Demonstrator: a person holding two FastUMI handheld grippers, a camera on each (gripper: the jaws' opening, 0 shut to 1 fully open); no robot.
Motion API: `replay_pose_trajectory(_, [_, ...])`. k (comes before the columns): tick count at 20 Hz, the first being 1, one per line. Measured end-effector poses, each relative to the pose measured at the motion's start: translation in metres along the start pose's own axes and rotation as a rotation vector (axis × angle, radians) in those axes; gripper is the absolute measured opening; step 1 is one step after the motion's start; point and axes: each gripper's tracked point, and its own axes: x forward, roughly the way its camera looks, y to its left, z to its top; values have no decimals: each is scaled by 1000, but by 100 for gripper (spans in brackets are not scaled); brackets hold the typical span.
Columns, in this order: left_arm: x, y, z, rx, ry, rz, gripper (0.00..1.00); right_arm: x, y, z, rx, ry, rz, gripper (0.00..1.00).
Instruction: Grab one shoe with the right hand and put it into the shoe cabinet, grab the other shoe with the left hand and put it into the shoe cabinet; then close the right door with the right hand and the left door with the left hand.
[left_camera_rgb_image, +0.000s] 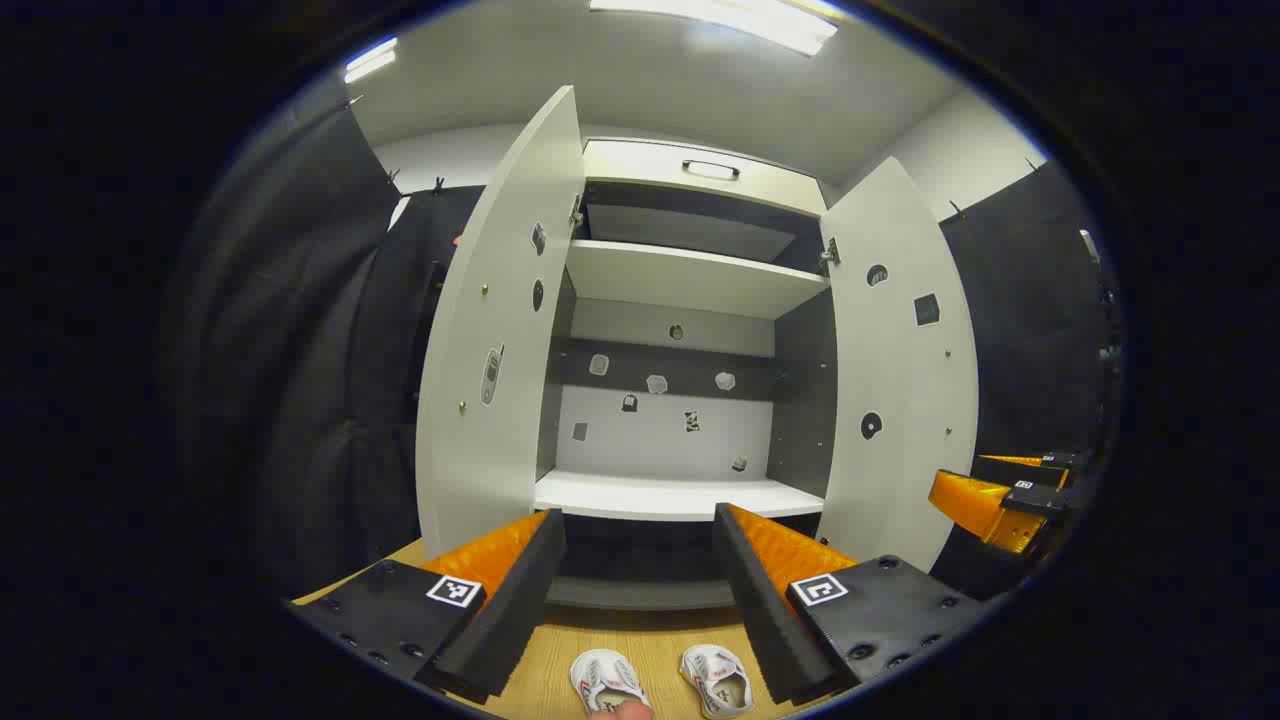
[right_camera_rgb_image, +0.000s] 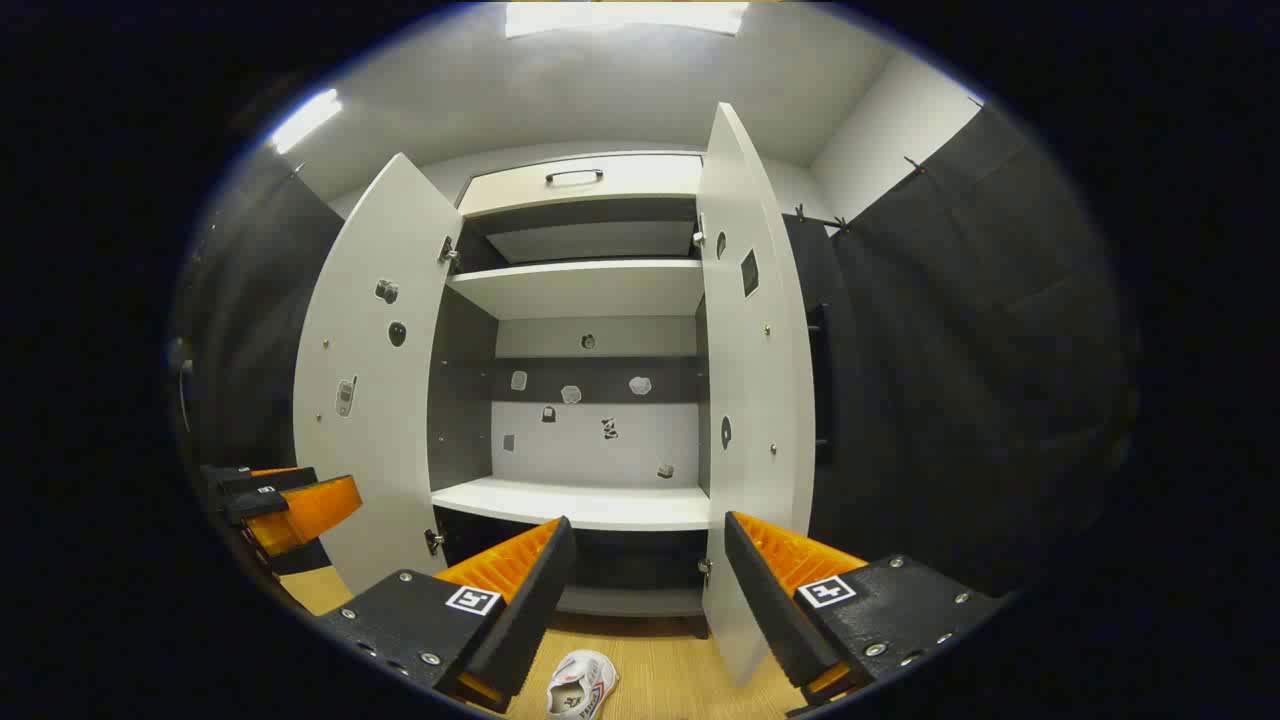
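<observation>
A: Nearest in the left gripper view is the left gripper, its orange-and-black fingers spread wide with nothing between them. Just under the gap, two small white shoes sit on the wooden floor: the left shoe and the right shoe, side by side and a little apart.

B: And in the right gripper view?

A: Much the same. The right gripper has its fingers parted too, holding nothing. One white shoe lies on the floor below the gap, tipped a bit so its opening faces up.

B: Where is the shoe cabinet?

A: The shoe cabinet stands straight ahead of both grippers, beyond the shoes. Its left door and right door both stand swung open. The white lower shelf is bare, like the upper shelf. Small stickers dot the back panel and the inner faces of the doors.

B: Do the grippers see each other?

A: Yes. The right gripper shows at the right edge of the left gripper view, past the right door, and the left gripper at the left edge of the right gripper view, beside the left door.
</observation>
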Motion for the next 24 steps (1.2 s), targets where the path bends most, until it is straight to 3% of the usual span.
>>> replay_pose_trajectory(24, [0, 2, -2, -9, 1, 13, 96, 3, 3, 1, -2, -5, 5, 92])
